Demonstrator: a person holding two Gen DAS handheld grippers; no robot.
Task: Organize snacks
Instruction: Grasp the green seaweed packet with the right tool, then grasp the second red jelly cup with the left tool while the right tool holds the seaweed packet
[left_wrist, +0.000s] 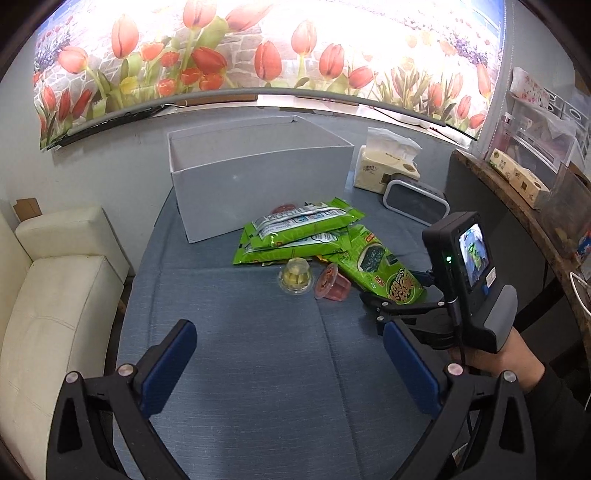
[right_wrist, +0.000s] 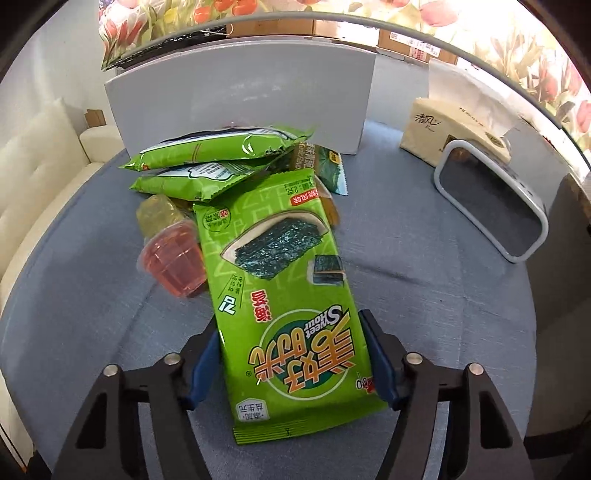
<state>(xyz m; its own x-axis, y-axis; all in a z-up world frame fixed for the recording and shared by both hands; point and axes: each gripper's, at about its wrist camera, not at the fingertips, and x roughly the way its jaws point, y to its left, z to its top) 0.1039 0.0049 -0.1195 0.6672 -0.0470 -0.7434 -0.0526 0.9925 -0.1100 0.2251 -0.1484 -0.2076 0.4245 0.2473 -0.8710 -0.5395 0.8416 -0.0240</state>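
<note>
Tulip pictures cover the wall behind a round table (left_wrist: 236, 369) with a blue-grey cloth. Biggest on the table is the white box (left_wrist: 258, 192), open at the top, and everything else is told from it. Beside the box, on its right, sits a tissue pack (left_wrist: 388, 166) and a grey-rimmed speaker (left_wrist: 415, 203). Just in front of the box lies a heap of green seaweed packs (left_wrist: 299, 230). One seaweed pack (right_wrist: 284, 314) reaches out from the heap, away from the box, and the right gripper (right_wrist: 291, 358) has its blue fingers (right_wrist: 201, 369) pressed on both long sides of it near the bottom end. It looks light, thin and crinkly, so it will likely bend and may slip; I think a hold near the middle is safer. A red jelly cup (right_wrist: 173, 262) touches its left edge and could get knocked over. A yellow jelly cup (left_wrist: 295, 280) stands next to that one. The left gripper (left_wrist: 288, 363) hangs over bare cloth, far in front of the box, fingers spread wide and holding nothing.
</note>
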